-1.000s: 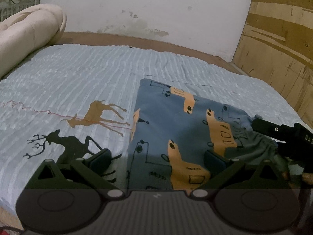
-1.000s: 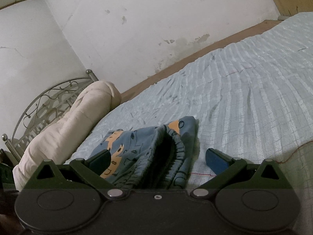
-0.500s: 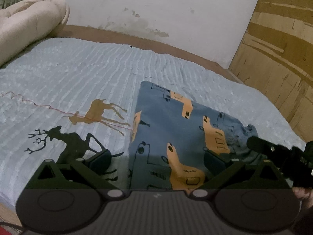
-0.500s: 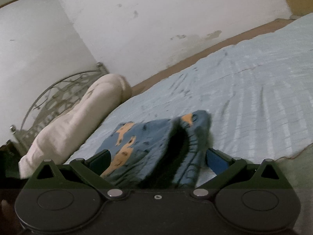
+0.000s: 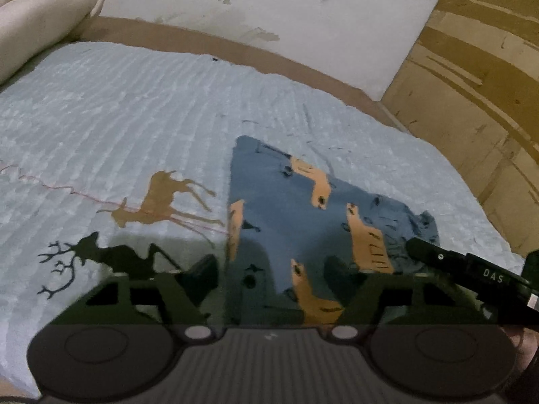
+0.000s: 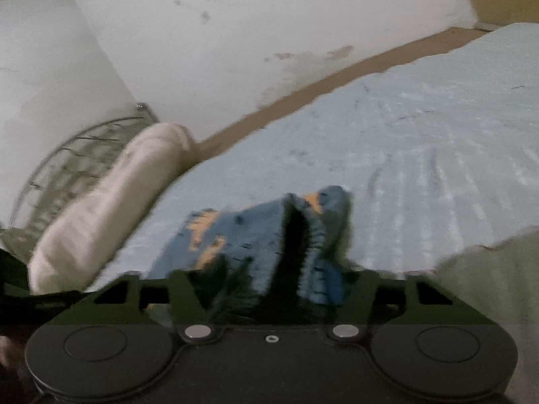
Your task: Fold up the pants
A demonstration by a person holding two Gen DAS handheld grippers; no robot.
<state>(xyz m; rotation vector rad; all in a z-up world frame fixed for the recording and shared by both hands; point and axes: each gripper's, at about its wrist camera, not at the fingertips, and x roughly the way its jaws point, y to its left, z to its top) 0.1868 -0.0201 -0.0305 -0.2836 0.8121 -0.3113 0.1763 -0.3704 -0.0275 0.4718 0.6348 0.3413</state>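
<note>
as jaws have been closing, pants (image 5: 296,222) edge between, bedspread (image 5: 118,118) around

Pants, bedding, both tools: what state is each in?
pants: folded, flat on the bedcover, waistband gaping.
bedcover: spread out.
quilt: rolled up.
left tool: jaws just been closing, not gripping, astride pants' edge.
right tool: jaws just been closing around waistband; grip unclear, blurred.

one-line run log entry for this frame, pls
task: fold pants | left gripper: closing over pants hem edge | right gripper: closing over waistband | pants flat on bedspread
</note>
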